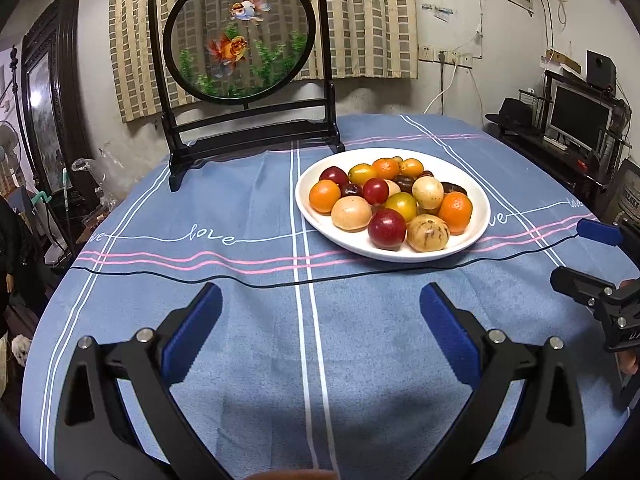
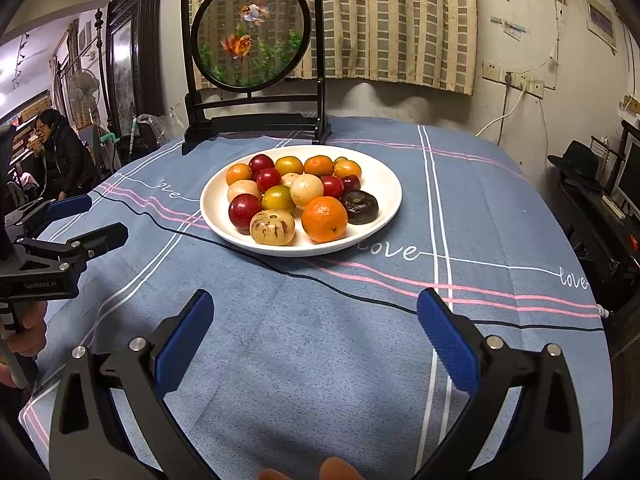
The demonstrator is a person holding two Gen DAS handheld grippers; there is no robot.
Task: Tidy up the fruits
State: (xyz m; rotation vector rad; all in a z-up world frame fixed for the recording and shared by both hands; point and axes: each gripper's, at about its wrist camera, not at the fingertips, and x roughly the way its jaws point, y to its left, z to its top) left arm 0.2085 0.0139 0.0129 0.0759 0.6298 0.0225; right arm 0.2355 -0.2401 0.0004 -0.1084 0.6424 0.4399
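Mixed fruits point(image 2: 298, 196) are heaped together on the white plate point(image 2: 384, 184): oranges, red plum-like ones, yellow-green ones, pale round ones, one dark wrinkled fruit point(image 2: 360, 207) at the plate's right edge. No fruit is seen off the plate on the tablecloth point(image 2: 320, 360). This fits either a pile waiting to be sorted or a gather-up already finished; no second container is seen, so which one cannot be settled.

The plate sits in front of the goldfish screen point(image 2: 250, 32), and a thin black cable point(image 2: 256, 258) runs just past the plate's near rim. Both tools are held short of the plate, over bare cloth. Left gripper point(image 1: 320, 308): fingers spread wide, nothing between them. Right gripper point(image 2: 316, 312): likewise spread, empty.

If a fruit is to be taken, an outer one such as the big orange point(image 2: 324, 219) is judged easiest; round neighbours touch and may roll. A light, centred squeeze is advised, and the cable should be cleared.
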